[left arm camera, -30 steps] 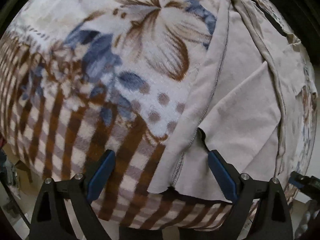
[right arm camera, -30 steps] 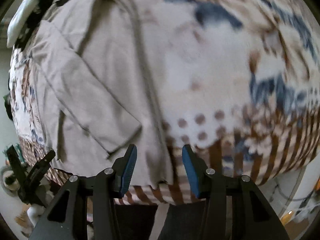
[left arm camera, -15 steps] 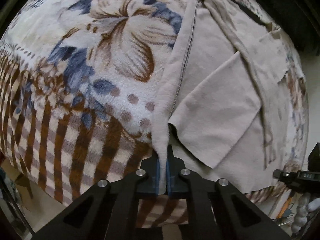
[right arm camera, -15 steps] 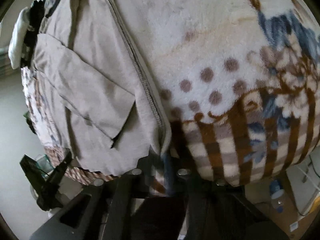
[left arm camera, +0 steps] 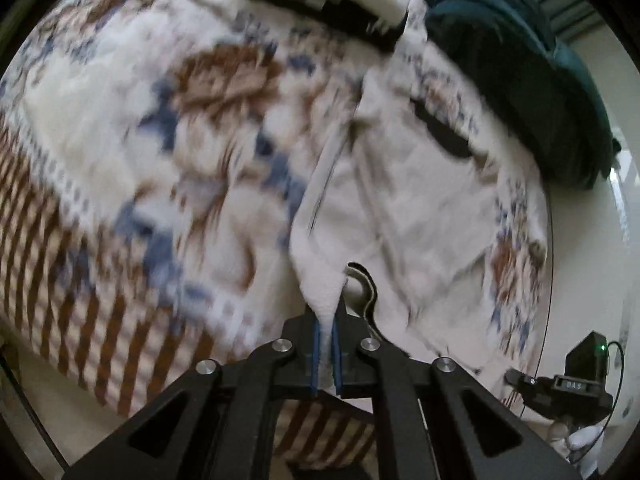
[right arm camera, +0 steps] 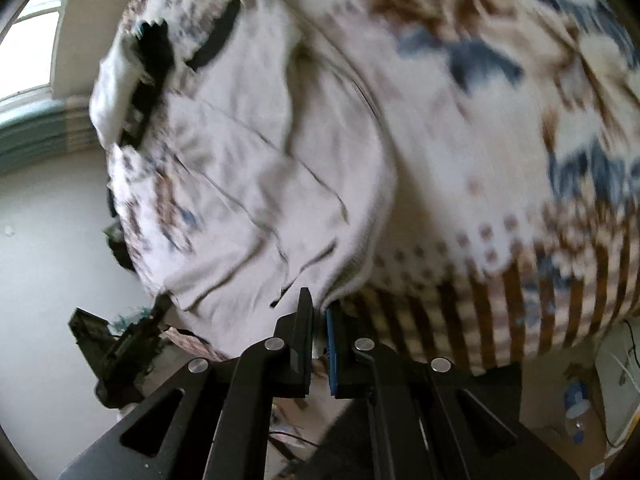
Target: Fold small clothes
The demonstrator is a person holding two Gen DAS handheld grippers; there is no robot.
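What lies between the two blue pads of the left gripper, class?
In the left wrist view, a pinched fold of the beige garment fills the gap in the left gripper; nothing else lies between the pads.

left gripper [left arm camera: 328,330]: matte black frame, angular arms with triangular cut-outs
left pads [left arm camera: 316,354]: thin blue strips lining the inner faces
left screws [left arm camera: 283,345]: four round silver heads across the arms
right gripper [right arm camera: 319,314]: same black frame, four silver screws
right pads [right arm camera: 331,340]: blue strip visible on one finger
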